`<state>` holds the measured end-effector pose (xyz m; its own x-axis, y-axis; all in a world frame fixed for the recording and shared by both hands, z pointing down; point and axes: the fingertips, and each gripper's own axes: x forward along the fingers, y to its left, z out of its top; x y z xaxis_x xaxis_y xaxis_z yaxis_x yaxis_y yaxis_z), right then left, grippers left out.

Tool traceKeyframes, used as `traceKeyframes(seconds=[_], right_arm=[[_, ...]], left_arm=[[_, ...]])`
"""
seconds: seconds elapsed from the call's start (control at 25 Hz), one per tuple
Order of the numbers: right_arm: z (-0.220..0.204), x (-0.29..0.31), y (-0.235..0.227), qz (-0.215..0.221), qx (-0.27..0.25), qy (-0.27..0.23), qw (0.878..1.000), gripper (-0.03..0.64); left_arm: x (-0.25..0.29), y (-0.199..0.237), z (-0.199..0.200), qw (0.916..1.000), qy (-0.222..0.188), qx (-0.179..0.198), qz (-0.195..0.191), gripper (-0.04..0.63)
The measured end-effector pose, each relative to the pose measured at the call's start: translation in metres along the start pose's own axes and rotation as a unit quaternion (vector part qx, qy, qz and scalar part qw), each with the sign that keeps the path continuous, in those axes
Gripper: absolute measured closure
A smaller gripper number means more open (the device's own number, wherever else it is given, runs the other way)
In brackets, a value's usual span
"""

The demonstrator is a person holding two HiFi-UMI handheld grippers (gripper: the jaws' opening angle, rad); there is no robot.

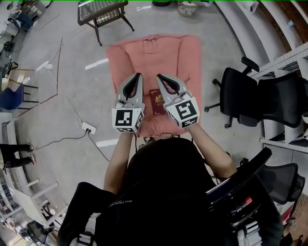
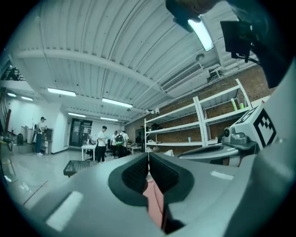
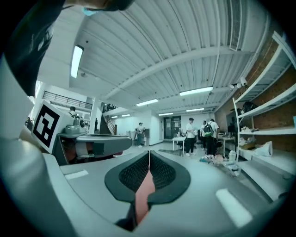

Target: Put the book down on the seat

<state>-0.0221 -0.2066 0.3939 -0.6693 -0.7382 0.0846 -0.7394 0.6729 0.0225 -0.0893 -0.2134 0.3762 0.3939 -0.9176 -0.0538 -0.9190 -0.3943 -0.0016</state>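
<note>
Head view down onto the left gripper [image 1: 139,76] and right gripper [image 1: 159,77], held side by side over the pink seat cushion [image 1: 144,53], both clenched shut and gripping nothing.

Lying flat toward the cushion's 6 o'clock edge, showing between the two grippers: the dark red book [image 1: 157,102], in neither grip. In the left gripper view and right gripper view alike, ribbed black pads [image 2: 164,175] pressed together, with only a sliver of pink behind them. Off the cushion at 3 o'clock, black office chairs [image 1: 240,93]; at 11 o'clock, a black wire-mesh table [image 1: 103,12]; at 8 o'clock, a white power strip [image 1: 88,128] on the grey floor [image 1: 72,91]. Far off, metal shelving [image 2: 185,125] and standing people [image 3: 206,134].
</note>
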Motion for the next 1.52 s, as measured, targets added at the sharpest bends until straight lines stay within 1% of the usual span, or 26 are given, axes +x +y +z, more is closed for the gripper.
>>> traceKeyframes(seconds=[0.12,0.2,0.28,0.44,0.52,0.56,0.68,0.88,1.04,1.2,1.36,1.52], right_arm=[[0.036,-0.009,0.005,-0.001,-0.020,-0.054,0.998,0.600],[0.056,-0.015,0.009,-0.008,-0.037,-0.076,0.996,0.601],[0.072,-0.020,0.012,-0.012,-0.051,-0.091,0.994,0.600],[0.097,-0.030,0.018,-0.018,-0.070,-0.118,0.990,0.601],[0.102,-0.035,0.019,-0.021,-0.080,-0.125,0.989,0.600],[0.102,-0.037,0.019,-0.022,-0.083,-0.127,0.988,0.601],[0.099,-0.038,0.021,-0.023,-0.095,-0.126,0.987,0.600],[0.085,-0.039,0.031,-0.021,-0.102,-0.121,0.987,0.600],[0.066,-0.043,0.033,-0.028,-0.090,-0.106,0.990,0.600],[0.047,-0.044,0.035,-0.037,-0.080,-0.086,0.992,0.601],[0.025,-0.040,0.037,-0.032,-0.064,-0.048,0.996,0.606],[0.012,-0.039,0.035,-0.027,-0.038,-0.035,0.998,0.606]], left_arm=[[-0.004,-0.003,0.034,0.9990,-0.033,0.031,0.004,0.588],[-0.008,-0.004,0.054,0.9971,-0.057,0.050,0.009,0.588],[-0.013,-0.004,0.073,0.9949,-0.077,0.064,0.015,0.588],[-0.022,-0.005,0.100,0.9912,-0.106,0.075,0.027,0.589],[-0.024,-0.010,0.109,0.9888,-0.122,0.082,0.023,0.591],[-0.025,-0.013,0.109,0.9883,-0.124,0.087,0.020,0.591],[-0.025,-0.018,0.106,0.9878,-0.120,0.099,0.010,0.591],[-0.031,-0.022,0.080,0.9923,-0.091,0.084,0.001,0.592],[-0.035,-0.027,0.059,0.9953,-0.074,0.061,0.000,0.592],[-0.042,-0.025,0.033,0.9980,-0.043,0.045,0.005,0.592],[-0.043,-0.025,0.010,0.9993,-0.016,0.034,0.004,0.592],[-0.044,-0.028,-0.004,0.9997,0.002,0.025,0.001,0.592]])
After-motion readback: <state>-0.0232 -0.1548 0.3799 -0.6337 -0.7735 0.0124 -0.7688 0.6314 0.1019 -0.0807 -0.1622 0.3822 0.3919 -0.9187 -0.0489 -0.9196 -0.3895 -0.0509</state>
